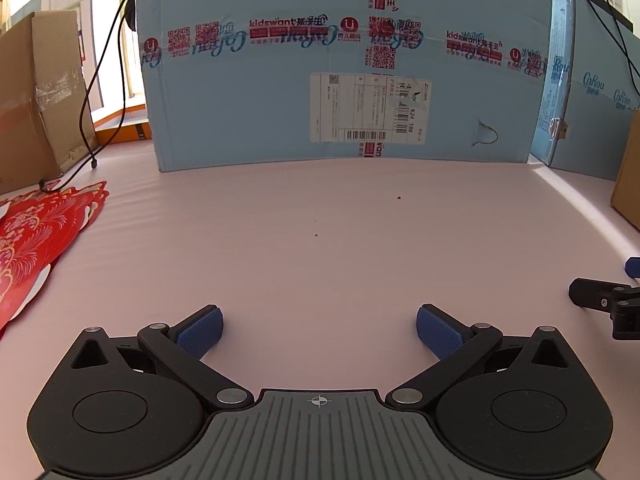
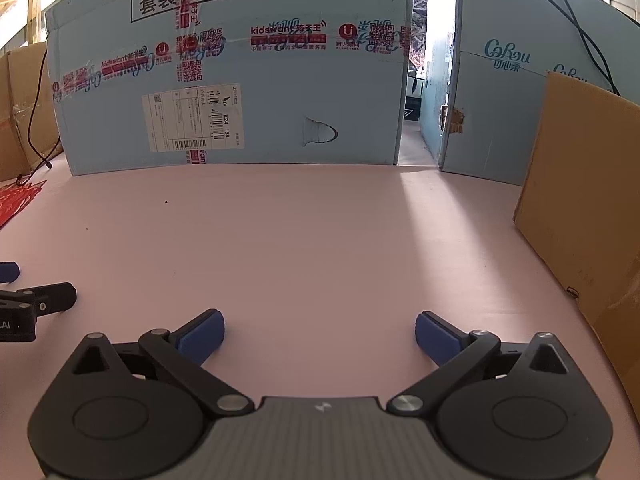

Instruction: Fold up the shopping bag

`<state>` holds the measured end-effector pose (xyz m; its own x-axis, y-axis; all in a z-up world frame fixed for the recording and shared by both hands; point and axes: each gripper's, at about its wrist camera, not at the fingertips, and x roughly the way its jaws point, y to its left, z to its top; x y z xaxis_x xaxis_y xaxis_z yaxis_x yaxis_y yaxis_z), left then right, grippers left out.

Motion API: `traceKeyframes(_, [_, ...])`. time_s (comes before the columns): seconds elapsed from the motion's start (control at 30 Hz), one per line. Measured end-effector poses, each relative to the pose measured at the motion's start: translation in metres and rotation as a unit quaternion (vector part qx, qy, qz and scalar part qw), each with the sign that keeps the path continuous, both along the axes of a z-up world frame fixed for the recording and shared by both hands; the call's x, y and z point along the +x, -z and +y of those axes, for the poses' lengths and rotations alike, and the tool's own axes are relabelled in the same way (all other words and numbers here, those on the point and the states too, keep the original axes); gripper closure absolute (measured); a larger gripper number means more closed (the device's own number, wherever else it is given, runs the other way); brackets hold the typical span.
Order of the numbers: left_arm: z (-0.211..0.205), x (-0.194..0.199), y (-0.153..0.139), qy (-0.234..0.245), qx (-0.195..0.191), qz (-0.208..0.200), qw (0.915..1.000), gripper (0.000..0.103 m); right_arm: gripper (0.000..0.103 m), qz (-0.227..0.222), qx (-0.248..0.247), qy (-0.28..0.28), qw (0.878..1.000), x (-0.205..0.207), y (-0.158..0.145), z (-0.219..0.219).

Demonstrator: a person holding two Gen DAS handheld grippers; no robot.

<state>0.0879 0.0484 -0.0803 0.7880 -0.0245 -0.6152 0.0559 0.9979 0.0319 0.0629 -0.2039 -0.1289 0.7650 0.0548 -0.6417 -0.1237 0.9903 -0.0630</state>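
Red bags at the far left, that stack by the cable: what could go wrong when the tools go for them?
The red bags lie stacked, so the open left tool may lift several at once. A black cable ends right at the stack and could snag. The right tool, also open, sits farther from the stack and might cross the left one when reaching over.

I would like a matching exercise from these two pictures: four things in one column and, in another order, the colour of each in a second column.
Things:
1. shopping bags
2. large box with the shipping label
3. table surface
4. box at the right edge

Colours:
A. pale pink
B. brown
C. red with a pattern
D. light blue

Pairs: 1-C, 2-D, 3-A, 4-B
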Motion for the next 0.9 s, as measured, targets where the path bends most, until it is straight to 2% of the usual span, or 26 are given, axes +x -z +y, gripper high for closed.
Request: traceKeyframes(0.9, [0.0028,0.0024,-0.0008,0.003,-0.003,0.005,1.0,0.0,0.0,0.002,0.003,0.001,1.0,0.0021,-0.0013,-0.0023])
